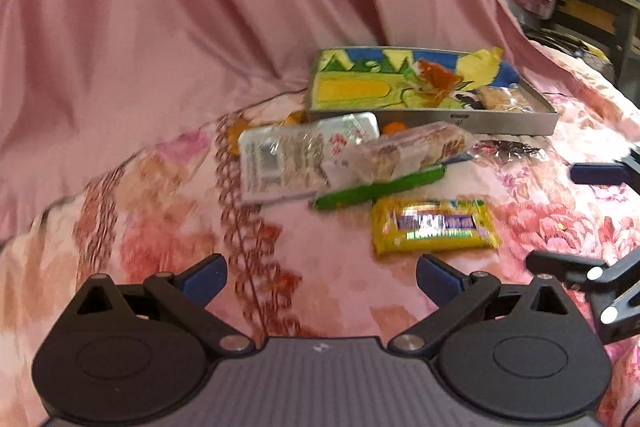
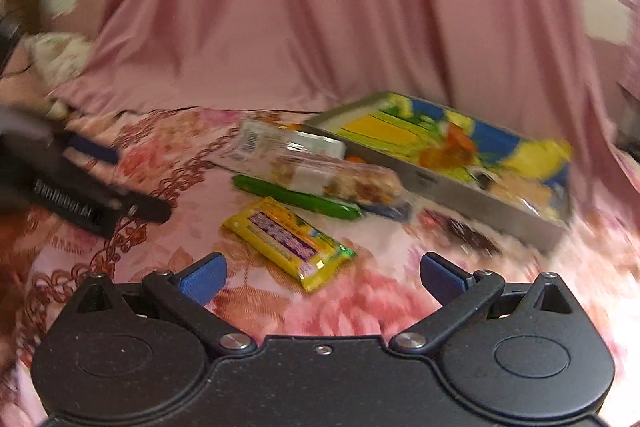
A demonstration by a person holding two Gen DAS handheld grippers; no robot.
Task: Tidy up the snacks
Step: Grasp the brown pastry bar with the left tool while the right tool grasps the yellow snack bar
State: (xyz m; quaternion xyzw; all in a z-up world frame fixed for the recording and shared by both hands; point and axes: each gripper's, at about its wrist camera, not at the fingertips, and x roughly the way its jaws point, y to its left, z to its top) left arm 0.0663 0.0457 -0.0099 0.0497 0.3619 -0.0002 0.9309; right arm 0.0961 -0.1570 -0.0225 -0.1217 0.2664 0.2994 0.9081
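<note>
A shallow grey tray (image 1: 508,121) (image 2: 472,193) with a colourful printed bottom lies on the pink floral cloth and holds a few snacks. In front of it lie a white packet (image 1: 280,159) (image 2: 276,141), a clear-wrapped biscuit pack (image 1: 412,147) (image 2: 340,179), a green stick pack (image 1: 376,189) (image 2: 296,199), a dark wrapper (image 1: 508,149) (image 2: 464,233) and a yellow bar (image 1: 434,225) (image 2: 288,241). My left gripper (image 1: 322,281) is open and empty, short of the yellow bar. My right gripper (image 2: 322,279) is open and empty, just before the same bar.
Pink draped fabric (image 1: 200,7) rises behind the snacks. The right gripper's fingers (image 1: 568,265) show at the right edge of the left wrist view; the left gripper's fingers (image 2: 148,209) show at the left of the right wrist view. Dark furniture (image 1: 592,7) stands far right.
</note>
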